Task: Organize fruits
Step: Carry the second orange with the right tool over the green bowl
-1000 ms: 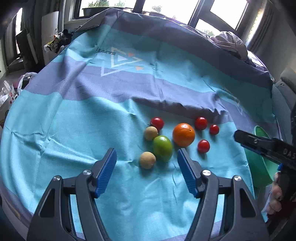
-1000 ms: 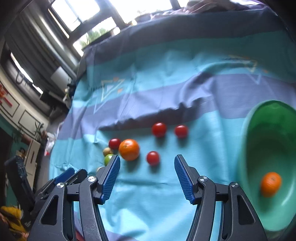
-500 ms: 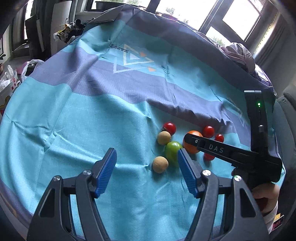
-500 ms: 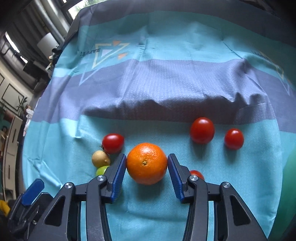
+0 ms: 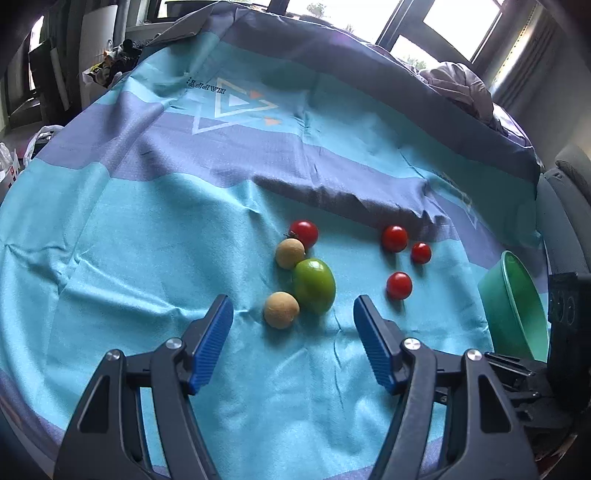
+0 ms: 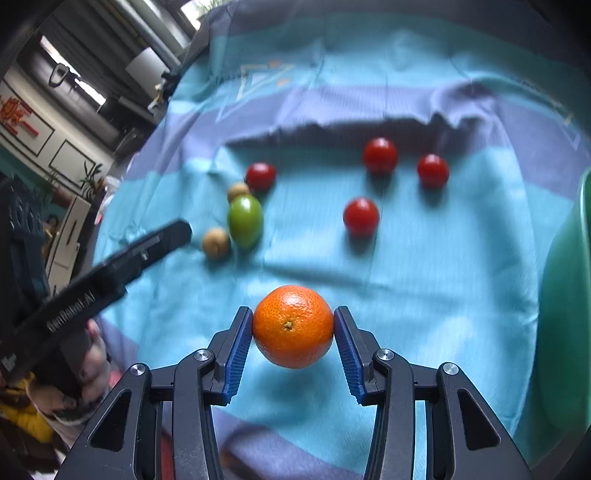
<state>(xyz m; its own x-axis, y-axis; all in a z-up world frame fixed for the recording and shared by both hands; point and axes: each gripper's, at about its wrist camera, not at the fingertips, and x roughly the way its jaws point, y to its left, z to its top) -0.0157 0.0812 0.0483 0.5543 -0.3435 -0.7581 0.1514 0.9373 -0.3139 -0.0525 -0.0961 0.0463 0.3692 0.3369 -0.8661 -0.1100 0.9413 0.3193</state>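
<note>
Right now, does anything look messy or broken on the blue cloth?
Nothing is broken or spilled. The cloth is wrinkled, with a raised fold behind the loose fruit. One orange is off the cloth, held in the right gripper.

wrinkled teal-and-purple striped cloth (image 5: 147, 258) with triangle print (image 5: 236, 110); bright windows (image 5: 443, 26) behind; crumpled fabric heap (image 5: 458, 85) far right.

"happy" printed upside down on cloth (image 5: 147, 206); "genrobot.ai" on left hand-held gripper (image 6: 110, 266).
</note>
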